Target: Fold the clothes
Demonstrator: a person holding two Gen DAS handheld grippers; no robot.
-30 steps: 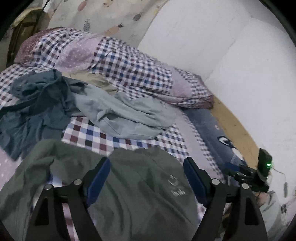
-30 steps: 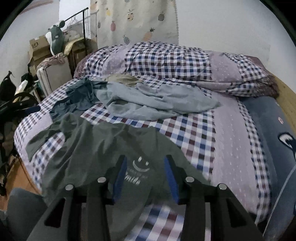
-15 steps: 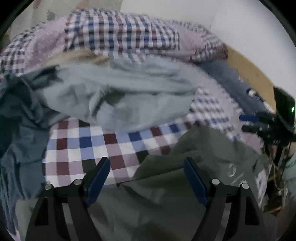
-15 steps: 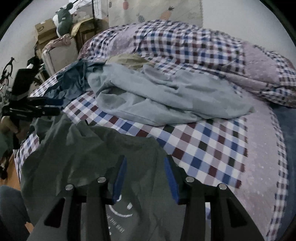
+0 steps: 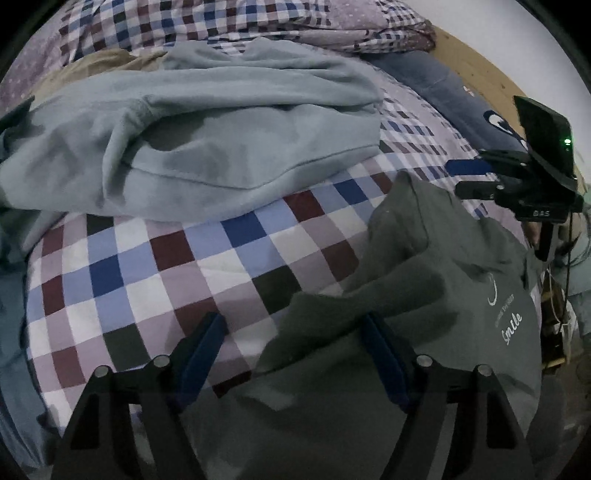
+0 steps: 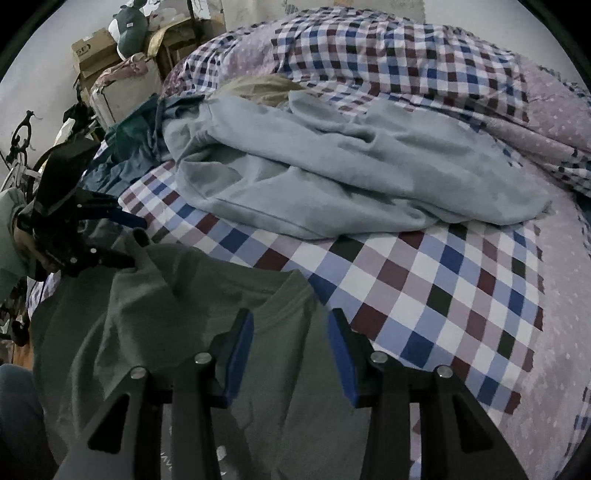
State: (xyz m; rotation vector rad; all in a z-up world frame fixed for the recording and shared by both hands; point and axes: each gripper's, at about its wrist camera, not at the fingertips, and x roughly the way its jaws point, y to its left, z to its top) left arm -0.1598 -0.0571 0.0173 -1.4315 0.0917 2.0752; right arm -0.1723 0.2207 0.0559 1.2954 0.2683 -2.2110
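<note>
The checked bed (image 5: 155, 280) carries a crumpled pale blue garment (image 5: 207, 140) at the far side. The grey T-shirt (image 6: 177, 325) lies near, collar just ahead of the right tongs (image 6: 290, 350), set narrow; left tongs (image 5: 291, 354) gape wide over its edge.

This is a lived-in bedroom in a home. A bed covered by a checked sheet in blue, maroon, white and lilac (image 5: 155, 273) fills both views, with a rumpled matching checked duvet (image 6: 406, 51) bunched at its far side against a plain white wall (image 6: 44, 33). Loose garments lie across it, among them a pale blue crumpled top (image 6: 332, 177). Beside the bed, brown cardboard boxes (image 6: 92, 51) are stacked with a grey-green plush toy (image 6: 129, 33) on top.
</note>
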